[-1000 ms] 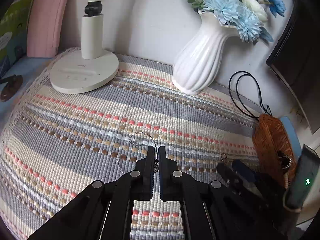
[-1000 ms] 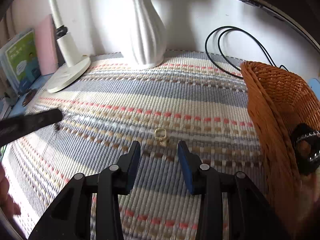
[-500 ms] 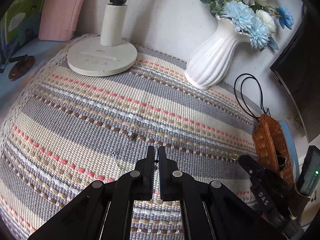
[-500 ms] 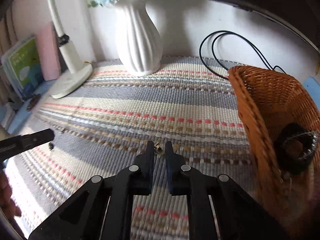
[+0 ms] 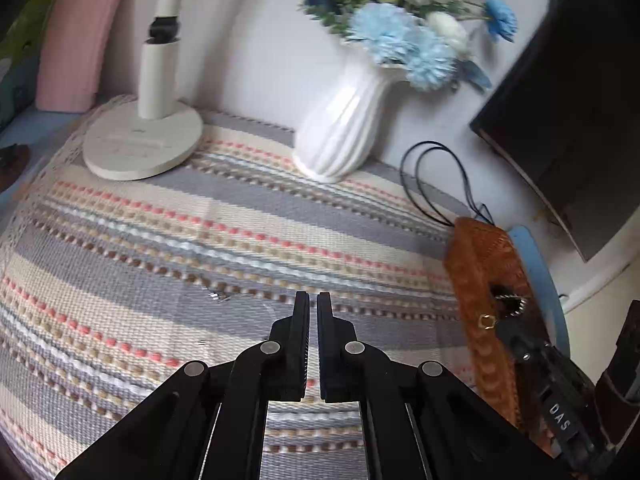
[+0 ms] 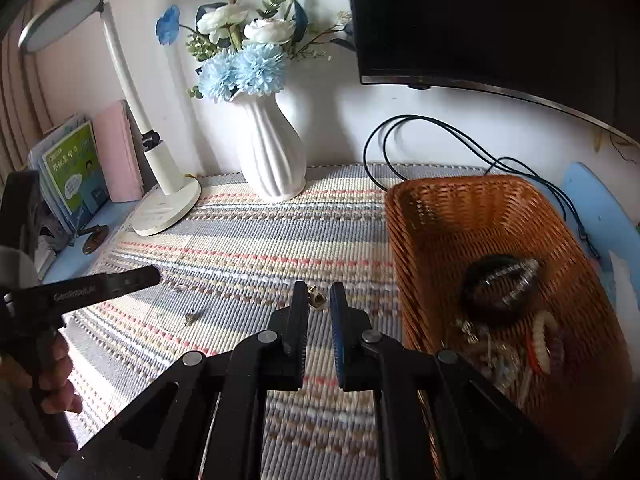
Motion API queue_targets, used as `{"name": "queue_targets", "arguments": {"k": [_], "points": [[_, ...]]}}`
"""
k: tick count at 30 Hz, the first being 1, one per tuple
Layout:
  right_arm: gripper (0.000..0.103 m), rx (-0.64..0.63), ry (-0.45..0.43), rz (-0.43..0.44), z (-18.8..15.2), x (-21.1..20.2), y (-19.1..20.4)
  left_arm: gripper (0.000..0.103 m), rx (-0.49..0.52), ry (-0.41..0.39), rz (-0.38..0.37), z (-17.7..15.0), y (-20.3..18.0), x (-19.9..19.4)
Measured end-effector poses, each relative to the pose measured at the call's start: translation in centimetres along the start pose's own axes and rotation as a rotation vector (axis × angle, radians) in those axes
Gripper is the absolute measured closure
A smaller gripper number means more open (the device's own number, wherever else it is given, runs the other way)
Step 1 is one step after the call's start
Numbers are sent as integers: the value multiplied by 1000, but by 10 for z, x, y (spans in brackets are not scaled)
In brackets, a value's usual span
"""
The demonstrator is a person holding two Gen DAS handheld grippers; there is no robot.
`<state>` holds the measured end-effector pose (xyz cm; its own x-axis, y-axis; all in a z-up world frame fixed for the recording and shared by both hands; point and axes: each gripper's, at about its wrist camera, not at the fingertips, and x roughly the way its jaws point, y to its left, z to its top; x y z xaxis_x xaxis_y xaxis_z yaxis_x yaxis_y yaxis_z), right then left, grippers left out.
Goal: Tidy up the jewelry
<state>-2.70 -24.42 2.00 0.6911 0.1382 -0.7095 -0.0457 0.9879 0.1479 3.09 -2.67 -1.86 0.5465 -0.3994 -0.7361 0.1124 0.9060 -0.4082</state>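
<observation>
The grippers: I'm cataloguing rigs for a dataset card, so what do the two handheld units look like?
Both are matte black linkage grippers with round silver pivot pins. The left gripper has flat narrow fingers; seen from the side in the right wrist view, its finger bears pale lettering too small to read. The right gripper shows a blue pad inside one finger. A hand grips the left handle; no sleeve is visible.
</observation>
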Motion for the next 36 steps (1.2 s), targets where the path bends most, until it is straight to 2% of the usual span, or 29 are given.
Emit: {"name": "queue_targets", "arguments": {"k": [2, 5, 10, 12, 15, 17, 18, 21, 22, 26, 30, 36], "points": [[90, -2, 4, -2, -6, -7, 0, 100, 36, 3, -10, -2, -11, 0], [90, 0, 10, 3, -13, -14, 0, 100, 88, 18, 28, -7, -19, 7], [90, 0, 10, 4, -21, -24, -3, 98, 111, 51, 193, -13, -7, 36], [90, 2, 6, 6, -22, -29, -4, 92, 119, 86, 234, -15, 0, 49], [90, 5, 2, 3, -24, -33, -6, 83, 127, 131, 245, -18, 3, 63], [90, 12, 1, -1, -24, -34, -9, 73, 150, 102, 266, -19, 0, 64], [90, 14, 0, -3, -25, -35, -10, 72, 167, 100, 275, -20, -3, 65], [90, 20, -5, -5, -26, -38, -13, 74, 225, 81, 318, -24, -7, 68], [90, 20, -7, -7, -26, -38, -13, 92, 224, 74, 320, -26, -7, 67], [90, 26, -17, -11, -24, -42, -16, 94, 150, 53, 251, -22, 4, 56], [90, 33, -30, -16, -22, -45, -19, 94, 98, -2, 111, -8, 0, 32], [90, 65, -61, -43, -15, -54, -34, 94, 121, -80, -11, 17, -28, 7]]}}
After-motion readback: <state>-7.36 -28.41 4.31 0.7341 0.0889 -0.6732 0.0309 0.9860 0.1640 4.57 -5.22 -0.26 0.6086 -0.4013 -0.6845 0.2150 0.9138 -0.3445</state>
